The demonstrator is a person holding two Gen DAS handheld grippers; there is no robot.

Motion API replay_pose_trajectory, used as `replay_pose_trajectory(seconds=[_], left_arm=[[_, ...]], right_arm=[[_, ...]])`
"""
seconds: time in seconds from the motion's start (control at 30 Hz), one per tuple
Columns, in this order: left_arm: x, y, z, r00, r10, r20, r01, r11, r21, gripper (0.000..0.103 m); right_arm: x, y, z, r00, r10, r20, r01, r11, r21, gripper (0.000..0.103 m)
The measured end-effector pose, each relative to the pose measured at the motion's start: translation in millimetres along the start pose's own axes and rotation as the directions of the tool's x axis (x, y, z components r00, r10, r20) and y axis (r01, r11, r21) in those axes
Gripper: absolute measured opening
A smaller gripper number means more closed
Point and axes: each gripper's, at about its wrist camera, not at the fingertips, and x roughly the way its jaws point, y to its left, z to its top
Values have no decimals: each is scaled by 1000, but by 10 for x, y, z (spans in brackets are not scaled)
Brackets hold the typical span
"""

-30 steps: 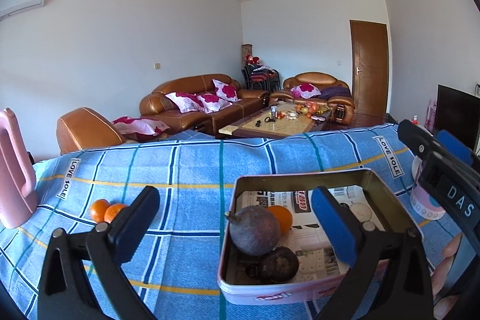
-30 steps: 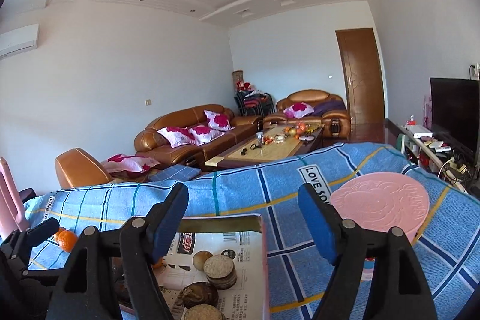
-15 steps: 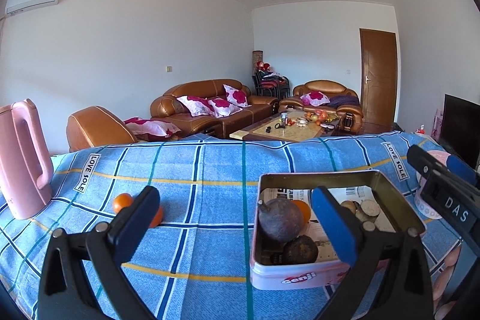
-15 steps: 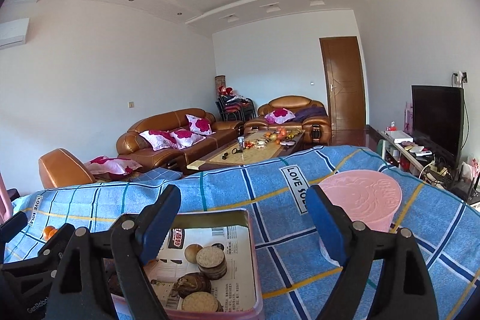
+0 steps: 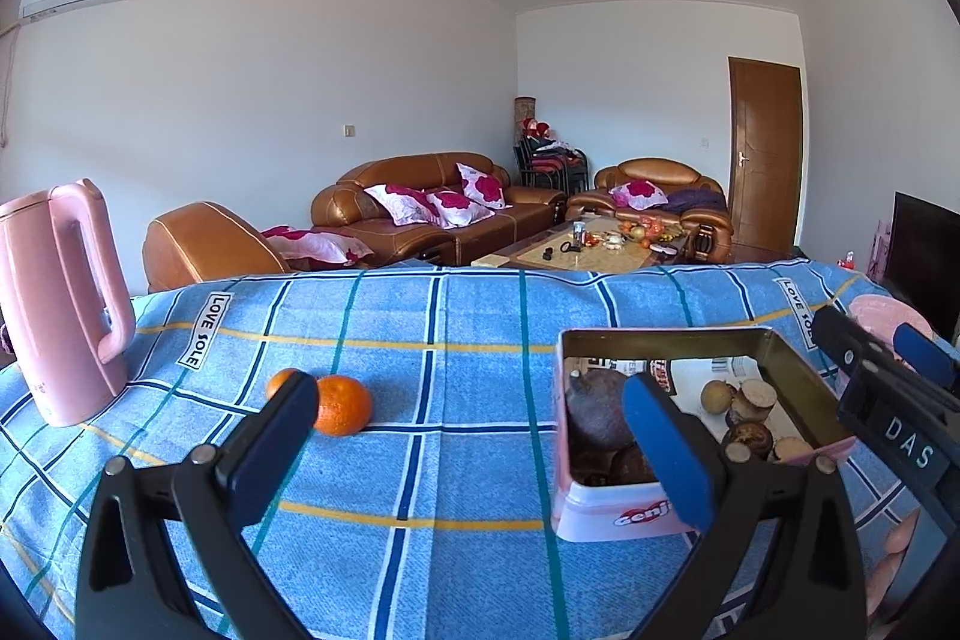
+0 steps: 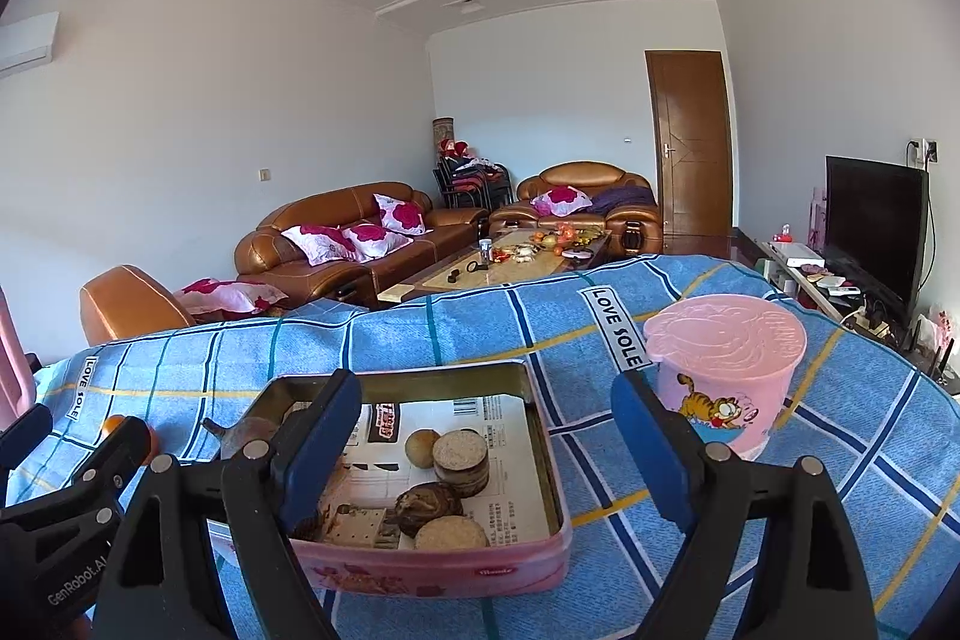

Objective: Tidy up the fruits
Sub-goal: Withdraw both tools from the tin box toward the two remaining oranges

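Observation:
A pink tin box [image 5: 606, 511] lined with newspaper sits on the blue checked tablecloth; it also shows in the right wrist view [image 6: 540, 436]. It holds a dark round fruit [image 5: 594, 415], a small tan fruit [image 6: 421, 448] and brown round pieces [image 6: 461, 460]. Two oranges [image 5: 341, 404] lie on the cloth to the left of the box. My left gripper [image 5: 468, 430] is open and empty, hovering between the oranges and the box. My right gripper [image 6: 486, 436] is open and empty above the box's near edge.
A pink kettle [image 5: 60, 304] stands at the far left of the table. A pink lidded tub [image 6: 723, 370] stands right of the box. Beyond the table's far edge are brown sofas [image 5: 432, 214], a coffee table and a television [image 6: 873, 220].
Both grippers have pulled back and swung left. The kettle and oranges have come further into the left view, and the box has shifted right. Both grippers stayed open.

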Motion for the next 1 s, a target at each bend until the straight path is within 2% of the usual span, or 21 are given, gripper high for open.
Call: replay_pose_trajectory(seconds=[0.43,1.0], left_arm=[[18,456,-14,998,68,-13,-67,997,32,103],[220,1097,1,987,155,-40,-152,986,63,103]], right_arm=[[-70,559,-67,997,80,-13,-80,997,-8,87],[53,1438,-148,977,207,-51,-210,977,-48,87]])
